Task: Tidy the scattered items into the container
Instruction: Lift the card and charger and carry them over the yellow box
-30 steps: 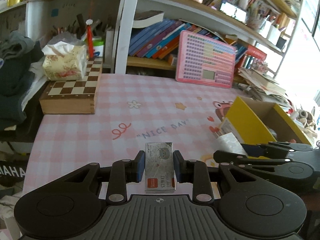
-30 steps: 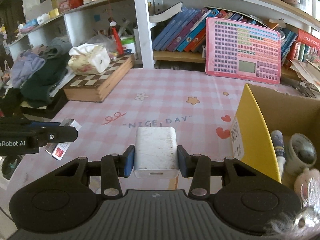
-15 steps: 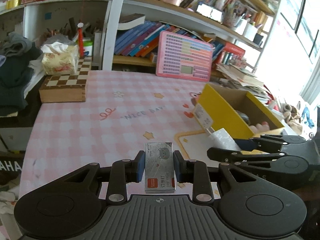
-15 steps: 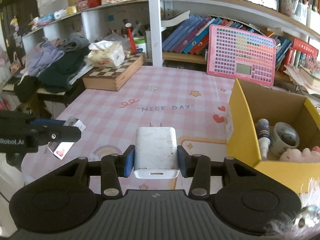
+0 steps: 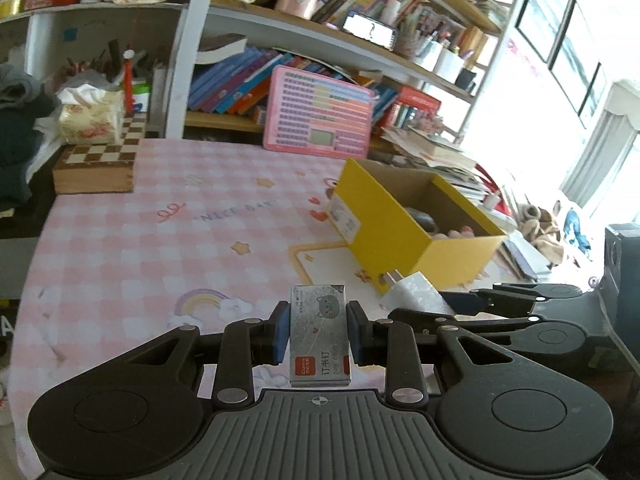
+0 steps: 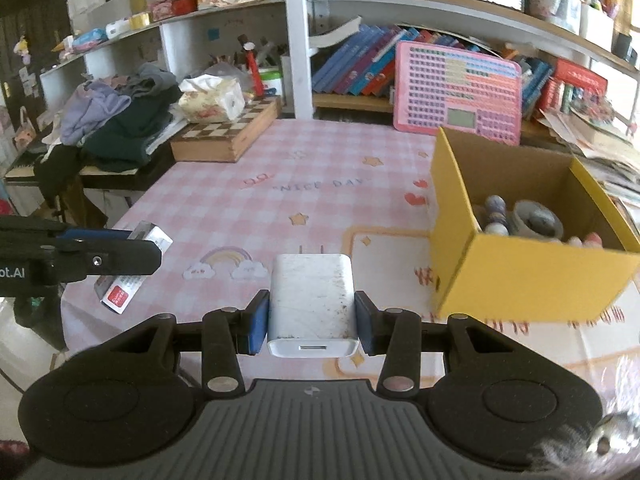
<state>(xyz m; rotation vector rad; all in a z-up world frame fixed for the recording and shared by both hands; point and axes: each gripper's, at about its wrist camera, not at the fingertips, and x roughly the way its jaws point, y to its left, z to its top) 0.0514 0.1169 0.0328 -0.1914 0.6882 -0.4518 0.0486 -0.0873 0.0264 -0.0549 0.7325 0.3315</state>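
My left gripper point(image 5: 319, 334) is shut on a small silver staple box point(image 5: 319, 332) with a red label, held above the near edge of the pink checked table point(image 5: 168, 216). My right gripper point(image 6: 311, 322) is shut on a white USB charger point(image 6: 311, 300), its prongs pointing forward. The yellow cardboard box point(image 6: 516, 276) stands open on the table's right side and holds a few small items, among them a roll of tape point(image 6: 538, 218). In the left wrist view the yellow box point(image 5: 400, 232) lies ahead to the right, and the right gripper point(image 5: 432, 300) with the charger shows at right.
A wooden chessboard box point(image 6: 228, 136) with a tissue box point(image 6: 212, 98) on it sits at the table's far left. A pink toy tablet point(image 6: 456, 92) leans against bookshelves at the back. A pile of clothes point(image 6: 116, 120) lies left of the table.
Both grippers have drawn back and up from the table, each keeping its item. More of the table and the whole yellow box have come into view, further off.
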